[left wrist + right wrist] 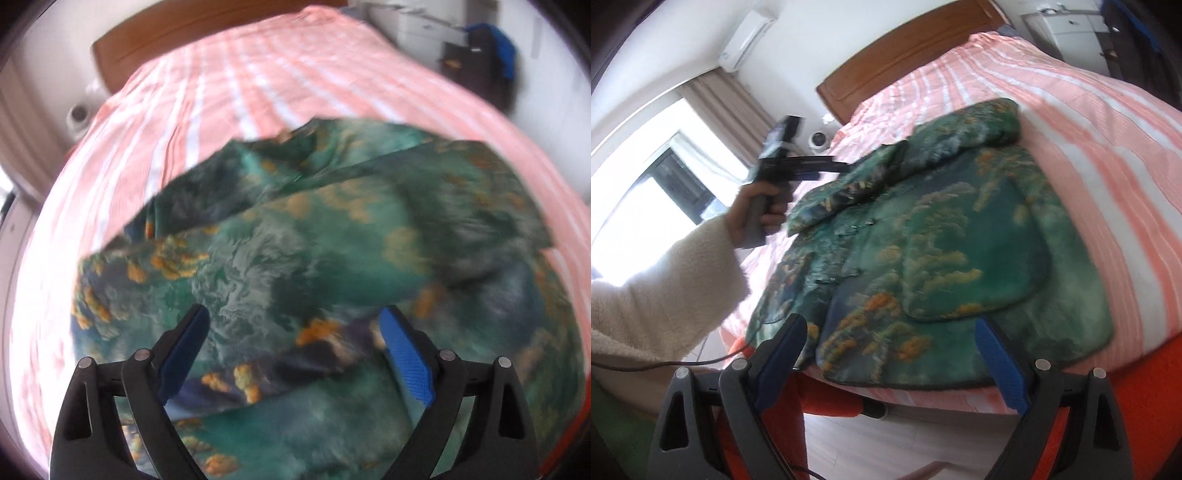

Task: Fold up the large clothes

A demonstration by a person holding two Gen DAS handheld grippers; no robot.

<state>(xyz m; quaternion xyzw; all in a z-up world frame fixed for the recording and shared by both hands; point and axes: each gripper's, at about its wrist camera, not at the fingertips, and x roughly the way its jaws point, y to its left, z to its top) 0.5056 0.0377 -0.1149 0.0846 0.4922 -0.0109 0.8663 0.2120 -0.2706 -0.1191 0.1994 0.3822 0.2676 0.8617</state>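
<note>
Looking at where we are, the green printed garment (923, 251) is lying spread across the pink striped bed (1089, 122), hem toward the near edge, with one sleeve (849, 184) flopped across the upper chest area and the other side already laid inward.

Our left gripper (293, 321) hangs right over the fabric with its jaws spread wide and nothing between them. In the right wrist view we can see our left hand (757, 218) holding it above that folded sleeve. Our right gripper (890, 328) is also wide open and empty, hanging just off the near edge of the bed, by the hem.

What could go wrong from here, as we see it:

- The fabric looks slick and satiny, so a pinch on one layer could slide off, or drag the layer under it and undo the sleeve fold.
- That sleeve is bunched and wrinkly rather than flat. Folding over it would probably lock in a lumpy bundle.
- The hem sits right at the bed edge, so a careless tug toward us could pull the whole thing off onto the floor.
- The left wrist view is blurry, so we can't judge exactly which layer sits under the left gripper.
</note>
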